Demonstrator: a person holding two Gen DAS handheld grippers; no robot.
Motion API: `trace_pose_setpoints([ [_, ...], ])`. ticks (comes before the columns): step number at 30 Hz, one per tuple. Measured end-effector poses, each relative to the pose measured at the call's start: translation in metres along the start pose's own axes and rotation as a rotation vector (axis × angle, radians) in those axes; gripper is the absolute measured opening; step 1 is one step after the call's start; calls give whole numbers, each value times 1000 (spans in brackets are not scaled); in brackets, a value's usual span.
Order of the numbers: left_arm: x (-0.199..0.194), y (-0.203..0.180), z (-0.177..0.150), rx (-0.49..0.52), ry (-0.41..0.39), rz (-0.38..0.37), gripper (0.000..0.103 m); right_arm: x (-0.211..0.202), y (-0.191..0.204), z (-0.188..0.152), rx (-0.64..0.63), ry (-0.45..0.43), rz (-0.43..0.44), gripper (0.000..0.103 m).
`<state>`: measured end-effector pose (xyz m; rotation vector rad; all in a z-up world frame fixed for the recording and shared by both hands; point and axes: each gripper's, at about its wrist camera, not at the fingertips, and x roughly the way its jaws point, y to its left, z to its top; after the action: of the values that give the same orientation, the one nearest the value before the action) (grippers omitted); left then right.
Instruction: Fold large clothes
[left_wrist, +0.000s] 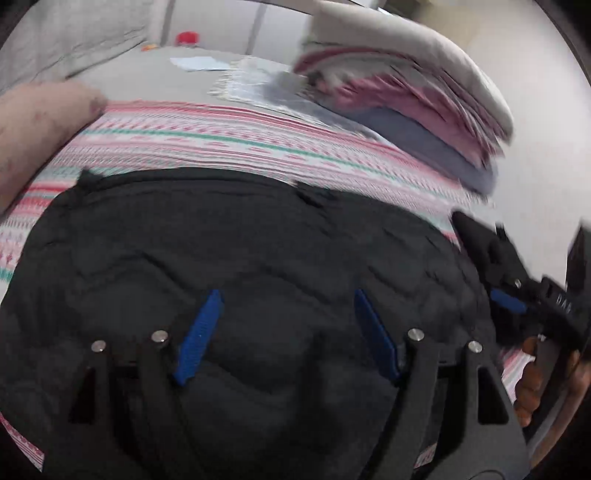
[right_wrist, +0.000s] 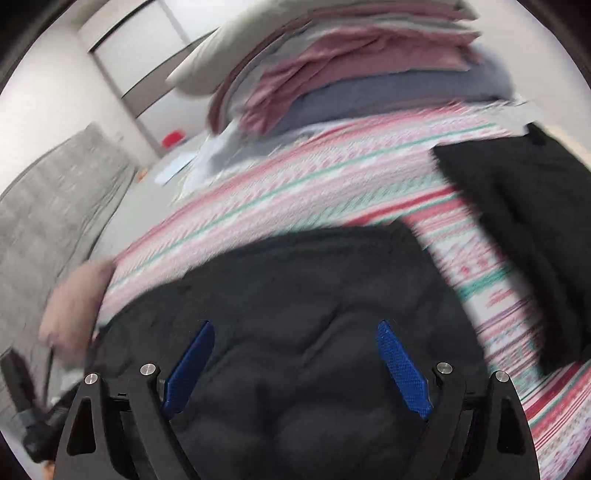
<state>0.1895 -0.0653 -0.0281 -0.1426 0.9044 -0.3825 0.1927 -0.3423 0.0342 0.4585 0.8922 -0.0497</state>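
Striped bedspread (left_wrist: 258, 140) — grey headboard (right_wrist: 55, 221), white walls (right_wrist: 44, 92).

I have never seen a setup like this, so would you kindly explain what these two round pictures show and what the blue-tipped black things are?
There is no robot here: a person holds a hand-held gripper in each hand, and each carries a wide-angle camera looking along its two fingers. One picture comes from the left hand-held gripper, the other from the right hand-held gripper. The blue strips are the finger pads. Both stand open and hold nothing, over a black quilted jacket lying on a striped bedspread. Behind it is a pile of folded clothes, and in the right view a second black garment lies further right. In the left view the right gripper appears at the edge, with the person's fingers around it.
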Motion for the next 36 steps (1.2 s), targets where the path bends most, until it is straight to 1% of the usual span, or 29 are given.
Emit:
trace_pose_setpoints([
  [2,1,-20,-7,65,6,-5,75,3,18,-11,-68,24,-4,91],
  [4,5,-33,-12,120,14,9,75,7,25,-15,-92,28,-37,91],
  [6,18,-41,-15,181,40,64,75,14,26,-17,-92,35,-67,91],
  [8,31,-40,-20,220,63,137,75,22,19,-17,-65,56,-74,91],
  [9,38,-39,-22,231,80,159,75,29,14,-16,-49,74,-70,91],
  [12,49,-38,-26,225,112,168,76,48,7,-15,-47,117,-77,91],
  [14,53,-37,-28,217,124,160,76,69,5,-20,-74,169,-103,91],
  [15,54,-36,-28,216,131,156,77,76,4,-22,-82,182,-112,91],
  [18,54,-34,-27,207,149,142,77,88,2,-24,-88,195,-109,98],
  [20,50,-31,-23,203,159,135,76,92,5,-26,-102,202,-124,102],
  [22,39,-32,-17,184,139,115,76,95,8,-27,-119,205,-148,103],
  [23,32,-32,-13,178,107,106,76,95,10,-27,-122,203,-155,103],
  [24,26,-33,-10,182,73,115,76,93,10,-26,-112,196,-156,103],
  [25,25,-35,-7,197,56,133,77,90,10,-25,-97,191,-152,103],
  [27,36,-38,-6,228,78,149,77,83,9,-20,-49,168,-119,103],
  [28,48,-39,-8,238,111,163,77,78,8,-17,-27,152,-94,103],
  [30,64,-36,-10,241,146,196,77,75,7,-15,-10,143,-74,103],
  [33,63,-37,-10,244,155,199,77,90,3,-15,-35,196,-97,103],
  [36,53,-32,1,206,152,192,77,91,3,-14,-40,205,-94,103],
])
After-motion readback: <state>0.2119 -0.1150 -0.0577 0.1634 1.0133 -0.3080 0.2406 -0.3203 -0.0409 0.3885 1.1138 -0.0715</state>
